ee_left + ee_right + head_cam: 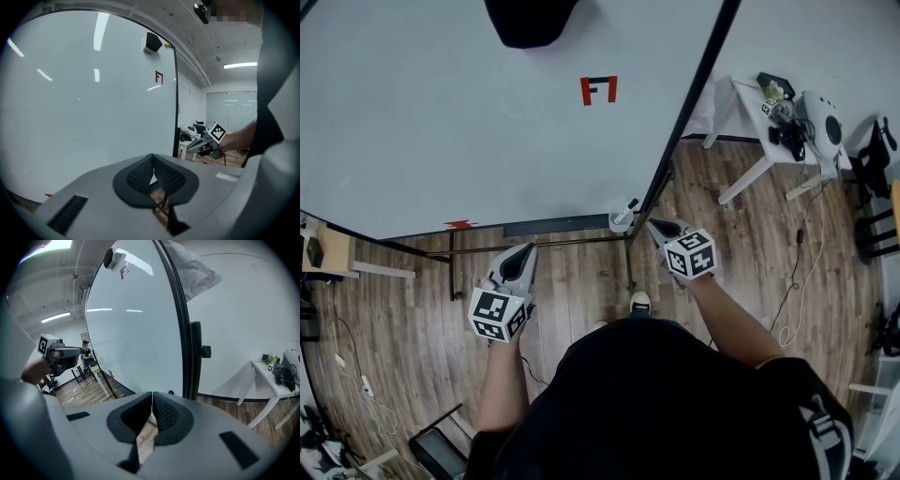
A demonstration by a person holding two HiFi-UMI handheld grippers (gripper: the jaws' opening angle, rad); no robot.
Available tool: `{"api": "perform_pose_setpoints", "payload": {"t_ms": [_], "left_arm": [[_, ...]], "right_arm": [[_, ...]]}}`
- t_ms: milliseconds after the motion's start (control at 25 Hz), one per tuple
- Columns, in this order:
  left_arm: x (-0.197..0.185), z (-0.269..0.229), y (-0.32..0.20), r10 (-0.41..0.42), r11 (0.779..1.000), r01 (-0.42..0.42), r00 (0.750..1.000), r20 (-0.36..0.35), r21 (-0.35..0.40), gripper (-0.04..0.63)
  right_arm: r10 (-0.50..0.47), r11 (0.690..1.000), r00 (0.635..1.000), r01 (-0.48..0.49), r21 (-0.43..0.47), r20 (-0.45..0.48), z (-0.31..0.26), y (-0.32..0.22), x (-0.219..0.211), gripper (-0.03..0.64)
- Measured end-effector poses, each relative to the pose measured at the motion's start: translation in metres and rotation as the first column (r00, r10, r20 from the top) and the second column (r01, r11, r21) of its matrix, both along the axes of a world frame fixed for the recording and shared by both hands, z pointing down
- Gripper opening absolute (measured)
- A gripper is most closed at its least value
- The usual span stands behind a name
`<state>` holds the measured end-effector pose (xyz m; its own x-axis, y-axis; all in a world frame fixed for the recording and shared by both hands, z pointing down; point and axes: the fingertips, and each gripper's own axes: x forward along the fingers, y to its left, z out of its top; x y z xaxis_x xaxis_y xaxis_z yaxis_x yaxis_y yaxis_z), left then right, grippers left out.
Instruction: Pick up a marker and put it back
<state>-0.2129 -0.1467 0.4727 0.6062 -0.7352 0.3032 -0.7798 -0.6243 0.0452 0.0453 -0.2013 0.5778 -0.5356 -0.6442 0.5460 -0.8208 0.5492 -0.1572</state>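
Observation:
A marker with a dark cap stands in a small white cup at the lower right corner of the whiteboard. My right gripper hovers just right of the cup, apart from it, jaws shut and empty. My left gripper is held lower left, below the board's bottom rail, also shut with nothing between its pads. In the left gripper view the closed jaws face the board and the right gripper. In the right gripper view the closed jaws point along the board's black edge.
A black eraser and a red mark sit high on the board. The board's stand legs rest on the wooden floor. A white table with devices stands to the right, with cables lying on the floor.

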Motion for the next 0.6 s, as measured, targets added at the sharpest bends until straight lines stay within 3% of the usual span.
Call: {"api": "perform_pose_setpoints", "payload": {"t_ms": [600], "left_arm": [[0.015, 0.021, -0.030, -0.011, 0.998, 0.012, 1.000, 0.023, -0.069, 0.011]], "right_arm": [[0.040, 0.995, 0.998, -0.036, -0.090, 0.044, 0.046, -0.051, 0.000, 0.057]]}}
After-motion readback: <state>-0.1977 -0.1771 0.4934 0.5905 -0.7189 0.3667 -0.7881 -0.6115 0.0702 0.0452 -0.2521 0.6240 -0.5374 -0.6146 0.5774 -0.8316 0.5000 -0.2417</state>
